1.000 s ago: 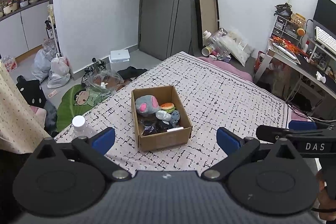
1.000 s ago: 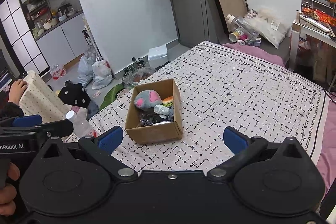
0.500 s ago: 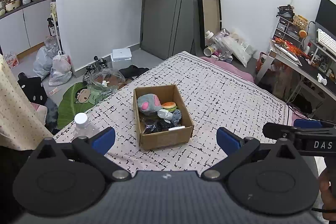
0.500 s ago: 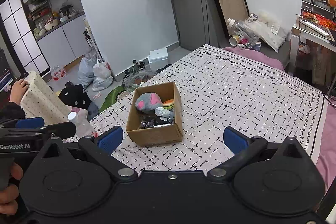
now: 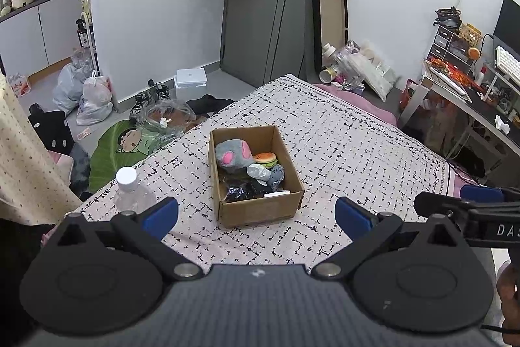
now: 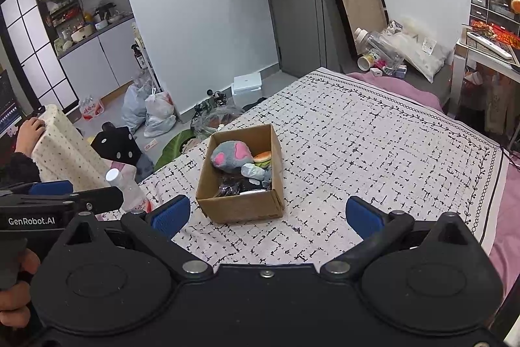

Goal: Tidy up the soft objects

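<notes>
Facing the cardboard box (image 5: 256,174), both claws spread, empty; a hand (image 6: 30,132) on cloth only in right view.

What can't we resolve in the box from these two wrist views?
- Dark items at the cardboard box bottom: both views, too dark and small to identify.
- Box floor: hidden by the grey plush and burger toy.
- Water bottle: lower part covered by the left gripper finger.
- Right gripper: open, empty.
</notes>
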`<state>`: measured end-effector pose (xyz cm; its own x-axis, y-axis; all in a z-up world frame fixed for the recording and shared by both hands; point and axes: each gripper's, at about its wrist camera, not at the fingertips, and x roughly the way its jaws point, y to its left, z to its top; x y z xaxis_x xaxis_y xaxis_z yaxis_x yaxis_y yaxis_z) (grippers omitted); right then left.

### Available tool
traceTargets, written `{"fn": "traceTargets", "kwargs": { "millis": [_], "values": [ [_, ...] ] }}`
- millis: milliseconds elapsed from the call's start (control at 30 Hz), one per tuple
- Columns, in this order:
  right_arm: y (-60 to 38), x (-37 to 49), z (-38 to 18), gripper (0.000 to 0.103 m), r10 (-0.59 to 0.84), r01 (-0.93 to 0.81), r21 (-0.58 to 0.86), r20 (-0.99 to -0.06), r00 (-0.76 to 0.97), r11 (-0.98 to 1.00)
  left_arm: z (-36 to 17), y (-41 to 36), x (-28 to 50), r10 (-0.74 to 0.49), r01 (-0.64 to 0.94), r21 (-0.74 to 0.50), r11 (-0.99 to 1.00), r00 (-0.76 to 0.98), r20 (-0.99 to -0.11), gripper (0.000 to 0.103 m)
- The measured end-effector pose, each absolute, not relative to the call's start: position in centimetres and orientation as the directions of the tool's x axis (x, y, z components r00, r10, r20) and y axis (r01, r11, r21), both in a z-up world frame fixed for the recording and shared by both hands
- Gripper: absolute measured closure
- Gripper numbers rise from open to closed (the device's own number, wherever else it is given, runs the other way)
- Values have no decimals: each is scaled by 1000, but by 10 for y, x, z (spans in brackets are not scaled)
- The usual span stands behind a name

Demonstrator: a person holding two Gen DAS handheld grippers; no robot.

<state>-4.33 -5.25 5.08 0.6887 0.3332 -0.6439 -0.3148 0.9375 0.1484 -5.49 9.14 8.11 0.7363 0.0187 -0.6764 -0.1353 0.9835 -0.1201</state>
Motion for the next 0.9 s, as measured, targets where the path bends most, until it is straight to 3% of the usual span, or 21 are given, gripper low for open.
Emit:
{"fn": "traceTargets", "kwargs": {
  "millis": [900],
  "values": [
    [-51, -36, 41, 0, 320, -301, 147, -661, 679, 942, 70, 92, -52, 5, -124, -121, 985, 720, -694, 1]
  ]
}}
